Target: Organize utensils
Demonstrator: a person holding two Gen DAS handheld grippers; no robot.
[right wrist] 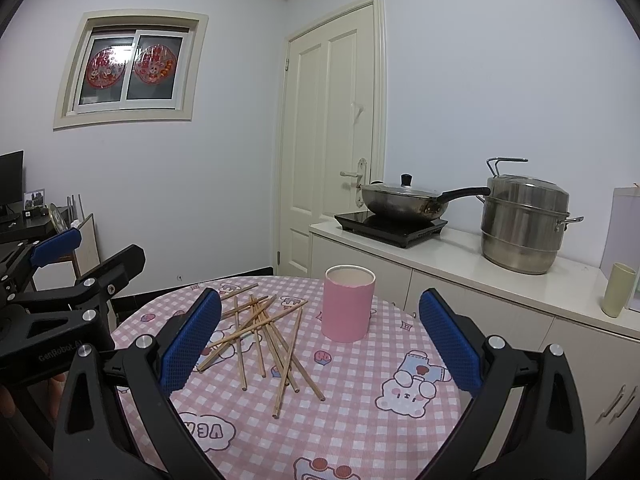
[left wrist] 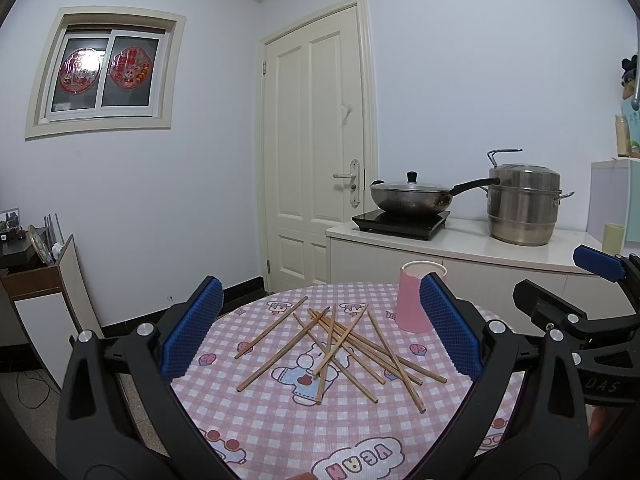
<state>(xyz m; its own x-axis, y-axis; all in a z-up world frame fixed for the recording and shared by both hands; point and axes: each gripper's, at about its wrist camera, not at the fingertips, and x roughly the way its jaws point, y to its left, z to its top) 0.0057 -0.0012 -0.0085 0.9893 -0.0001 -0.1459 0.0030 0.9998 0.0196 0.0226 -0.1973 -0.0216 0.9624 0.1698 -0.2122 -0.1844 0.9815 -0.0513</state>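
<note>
Nothing of the job looks done yet: every chopstick lies loose on the table and none stands in the cup, so the whole gathering is left.

Nearest, the left gripper hangs above the table's near edge with its jaws spread wide and nothing between them; its blue pads are ribbed rubber on black plastic arms. The right gripper is likewise wide apart and empty, held just beside the left one.

Ahead of both, between the left gripper's fingers, lies the heap of chopsticks: thin, straight, pale wooden sticks crossed over one another (no two lined up). They rest on a round table under a pink checked cloth with cartoon bears, its weave faintly ribbed.

Just beyond the heap, ahead of the right gripper and slightly to the sticks' right, stands the pink cup, a plain upright cylinder, matte, open and seemingly empty.

Farther off, a white counter carries a lidded wok and a steel steamer pot.
</note>
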